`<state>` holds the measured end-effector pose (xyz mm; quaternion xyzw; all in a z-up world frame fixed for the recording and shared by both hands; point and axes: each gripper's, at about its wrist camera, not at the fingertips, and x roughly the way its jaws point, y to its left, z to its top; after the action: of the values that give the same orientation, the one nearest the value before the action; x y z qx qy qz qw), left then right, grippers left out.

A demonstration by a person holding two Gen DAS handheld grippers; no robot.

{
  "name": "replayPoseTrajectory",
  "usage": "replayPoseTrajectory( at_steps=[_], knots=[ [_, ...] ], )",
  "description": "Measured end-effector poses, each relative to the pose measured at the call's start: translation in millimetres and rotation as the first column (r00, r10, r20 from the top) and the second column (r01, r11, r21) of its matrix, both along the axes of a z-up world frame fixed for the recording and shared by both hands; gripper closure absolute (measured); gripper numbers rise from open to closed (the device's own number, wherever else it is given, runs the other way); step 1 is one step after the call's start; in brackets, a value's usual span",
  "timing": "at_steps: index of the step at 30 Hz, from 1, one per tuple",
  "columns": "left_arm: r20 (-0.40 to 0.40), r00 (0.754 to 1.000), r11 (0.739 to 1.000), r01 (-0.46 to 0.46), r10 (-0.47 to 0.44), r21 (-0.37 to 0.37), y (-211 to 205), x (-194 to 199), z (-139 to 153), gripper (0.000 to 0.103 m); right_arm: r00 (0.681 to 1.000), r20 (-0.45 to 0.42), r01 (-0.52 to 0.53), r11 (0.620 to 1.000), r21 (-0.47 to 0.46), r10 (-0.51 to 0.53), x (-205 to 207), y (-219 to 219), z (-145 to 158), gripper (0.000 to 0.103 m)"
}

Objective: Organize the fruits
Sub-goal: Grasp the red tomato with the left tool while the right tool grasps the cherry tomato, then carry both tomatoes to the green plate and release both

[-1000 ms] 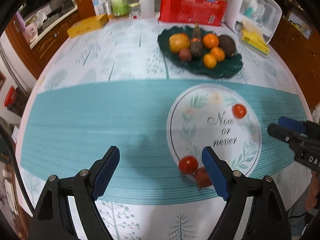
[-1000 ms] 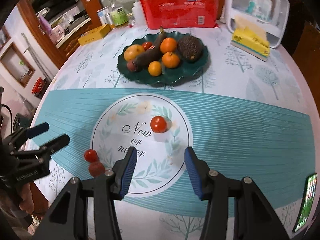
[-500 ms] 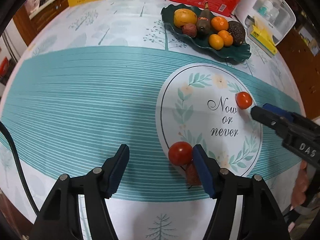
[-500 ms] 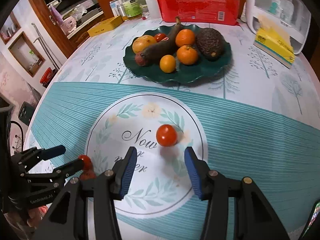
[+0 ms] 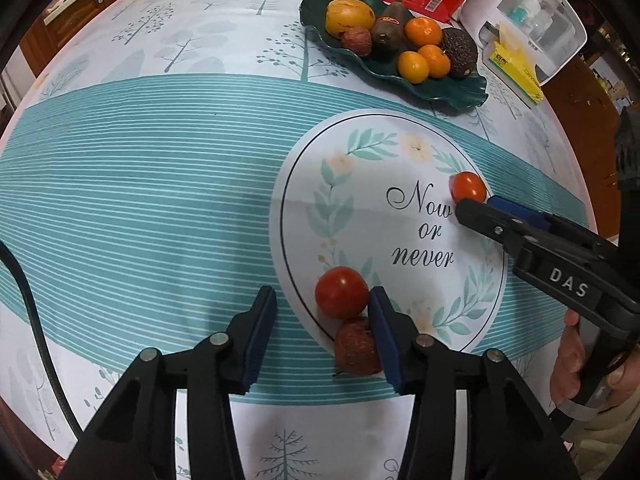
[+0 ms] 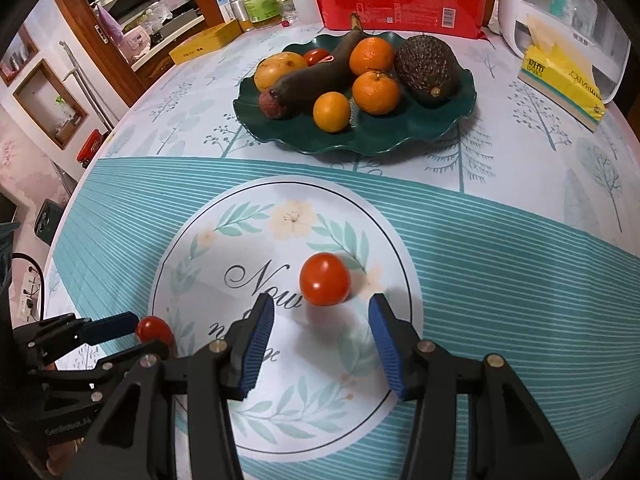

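Left gripper (image 5: 322,316) jaws closing around small round red tomato (image 5: 341,291) at printed circle's (image 5: 304,200) edge, not yet pinching; brown lychee (image 5: 355,347) beside. Right gripper (image 6: 321,320) half-open, empty, approaching second tomato (image 6: 325,279). Dark banana (image 6: 320,74) lying lengthwise across green plate (image 6: 416,132); three oranges there.

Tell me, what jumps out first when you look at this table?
The dark green plate piled with oranges, an avocado and a brown banana, at the far side of the table. Nearer, two red tomatoes lie on the white "Now or never" circle: one just ahead of the right tool, one between the left tool's closing fingers.
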<state>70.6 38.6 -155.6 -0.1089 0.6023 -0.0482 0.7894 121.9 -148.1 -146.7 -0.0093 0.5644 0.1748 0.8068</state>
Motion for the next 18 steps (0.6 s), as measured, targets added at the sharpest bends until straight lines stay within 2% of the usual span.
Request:
replayPoseTrajectory(
  at_steps=[5, 10, 13, 18],
  knots=[
    [0.003, 1.0, 1.0, 0.007, -0.007, -0.007, -4, 5, 0, 0.064, 1.0, 0.006, 0.002, 1.0, -0.006, -0.002, 3, 3, -5, 0.06],
    [-0.001, 1.0, 0.999, 0.023, -0.023, -0.027, -11, 8, -1, 0.077, 0.999, 0.039, -0.005, 1.0, -0.029, 0.006, 3, 7, -6, 0.066],
    [0.003, 0.999, 0.999, 0.04, -0.04, -0.023, -15, 8, 0, 0.078, 0.998, 0.055, -0.005, 0.999, -0.049, 0.008, 3, 8, -6, 0.074],
    [0.007, 0.998, 0.998, 0.055, -0.055, -0.018, -16, 11, -1, 0.078, 0.997, 0.073, -0.008, 0.997, -0.073, 0.013, 2, 11, -6, 0.077]
  ],
)
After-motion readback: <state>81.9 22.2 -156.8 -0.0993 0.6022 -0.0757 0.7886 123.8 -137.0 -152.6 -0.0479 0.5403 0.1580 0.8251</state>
